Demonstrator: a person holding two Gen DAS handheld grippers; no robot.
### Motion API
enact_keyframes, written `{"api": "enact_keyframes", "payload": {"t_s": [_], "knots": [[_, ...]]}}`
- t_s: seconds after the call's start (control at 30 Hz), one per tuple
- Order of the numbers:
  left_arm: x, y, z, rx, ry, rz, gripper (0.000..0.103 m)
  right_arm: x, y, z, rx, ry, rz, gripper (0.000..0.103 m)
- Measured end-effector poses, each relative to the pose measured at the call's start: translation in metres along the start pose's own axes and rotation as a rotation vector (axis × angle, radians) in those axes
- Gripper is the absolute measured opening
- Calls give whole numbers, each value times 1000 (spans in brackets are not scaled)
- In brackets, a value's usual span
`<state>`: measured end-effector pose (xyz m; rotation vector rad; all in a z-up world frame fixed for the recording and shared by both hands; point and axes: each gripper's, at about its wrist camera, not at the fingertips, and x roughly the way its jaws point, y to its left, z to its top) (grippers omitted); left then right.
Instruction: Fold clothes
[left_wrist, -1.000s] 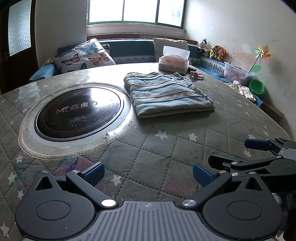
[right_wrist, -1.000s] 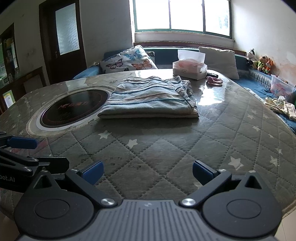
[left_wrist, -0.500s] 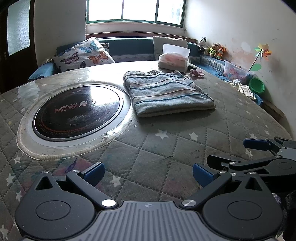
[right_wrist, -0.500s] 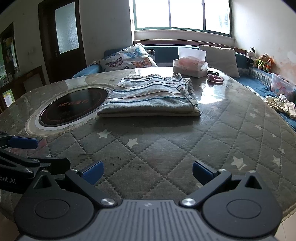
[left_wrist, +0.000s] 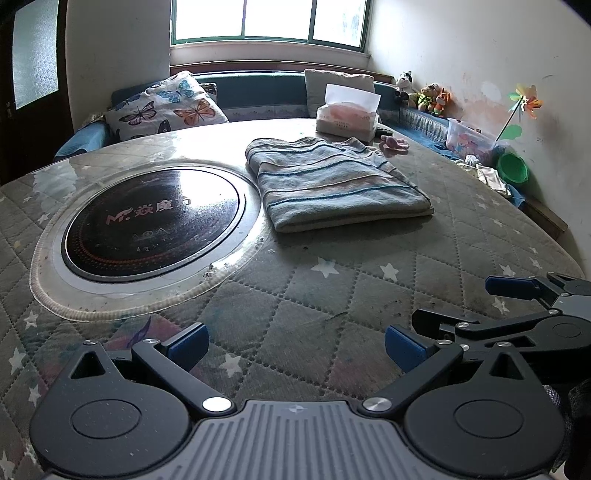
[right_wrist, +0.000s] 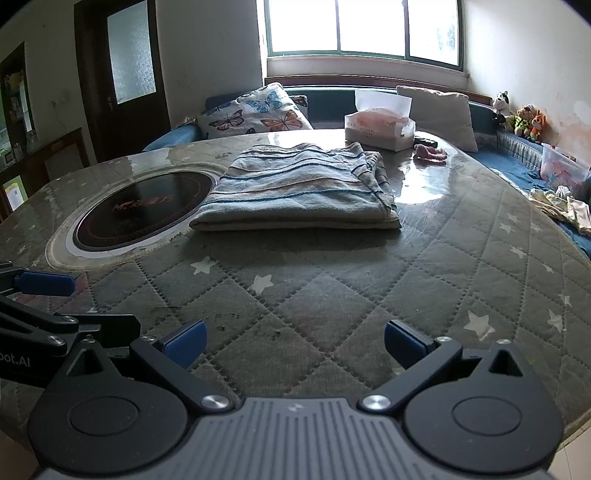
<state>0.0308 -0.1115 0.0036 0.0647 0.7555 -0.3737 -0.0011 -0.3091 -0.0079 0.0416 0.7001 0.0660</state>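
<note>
From the left wrist camera I see my left gripper (left_wrist: 295, 341) with its jaws spread wide and nothing between them, low over the near part of the quilted table (left_wrist: 332, 295). I take the round black hob plate (left_wrist: 151, 221) set into the table as my landmark. The striped garment (left_wrist: 332, 184) lies just to the right of the hob plate, touching or nearly touching its pale rim, folded into a flat rectangular stack with the thick fold edge facing me. It looks finished, which I judge is why neither tool is on it. Beyond the garment, further from the hob plate, stands a tissue box (left_wrist: 347, 116). My right gripper (left_wrist: 454, 314) shows at the right edge, well to the right of the hob plate and nearer me.

From the right wrist camera, my right gripper (right_wrist: 295, 341) is likewise wide apart and empty, on the near side of the table. The striped garment (right_wrist: 295, 188) sits to the right of the hob plate (right_wrist: 144, 208), its layers squared up, a looser bunched edge on the side away from the plate. My left gripper (right_wrist: 59, 302) pokes in at the left, nearer me than the hob plate. I read both tools as parked clear so the stack stays undisturbed.
</note>
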Motion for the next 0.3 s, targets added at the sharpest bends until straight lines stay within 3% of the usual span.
{"api": "enact_keyframes", "payload": {"t_s": [0.3], "knots": [[2,2,1,-3,4,-5,103,2,0,2,1,2,-1,103]]}}
